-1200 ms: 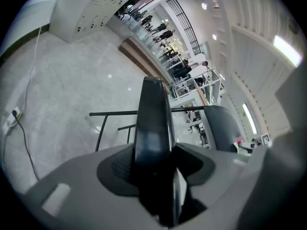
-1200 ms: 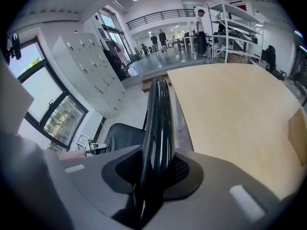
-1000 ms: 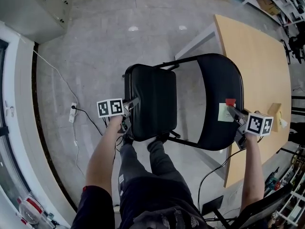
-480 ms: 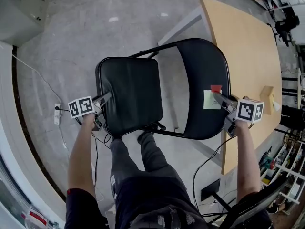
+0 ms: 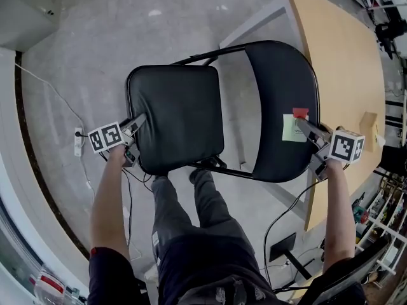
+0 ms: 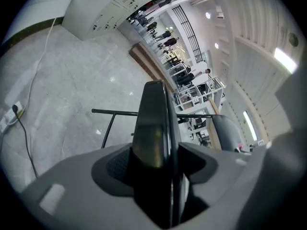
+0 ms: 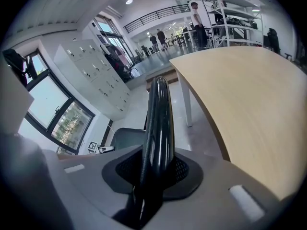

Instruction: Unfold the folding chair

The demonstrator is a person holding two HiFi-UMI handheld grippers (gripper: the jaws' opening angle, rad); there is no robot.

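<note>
**Change noted:** vs. a sec ago the seat (image 5: 181, 116) shows a fuller, squarer face in the head view. It has swung down away from the backrest (image 5: 280, 81), w/ bare floor showing between them. Judgement: the folding chair (image 5: 267, 151) is open or v. nearly so. What's left is prob. to press it fully open and let go.

**L to R:**
- Far left, on floor: power strip (image 5: 77, 142) w/ cable, well apart from the chair.
- Your left gripper (image 5: 140, 120) is at the seat's near-left corner. Its jaws have just been opening. The seat edge is between them, and in the left gripper view the pads still look to touch it on both sides. I read a slackening hold, not yet a release.
- Chair stands on the floor just ahead of your legs, seat to the left, backrest to the right, beside the table (image 5: 343, 62).
- Your right gripper (image 5: 303, 122) is clamped on the backrest's outer edge, next to a green sticky note (image 5: 291, 129). Grip unchanged.

**Containers:** none involved in the task. White lockers (image 6: 103, 8) are closed, contents not visible. Shelving (image 5: 391, 227) at far right holds items too small to name.
</note>
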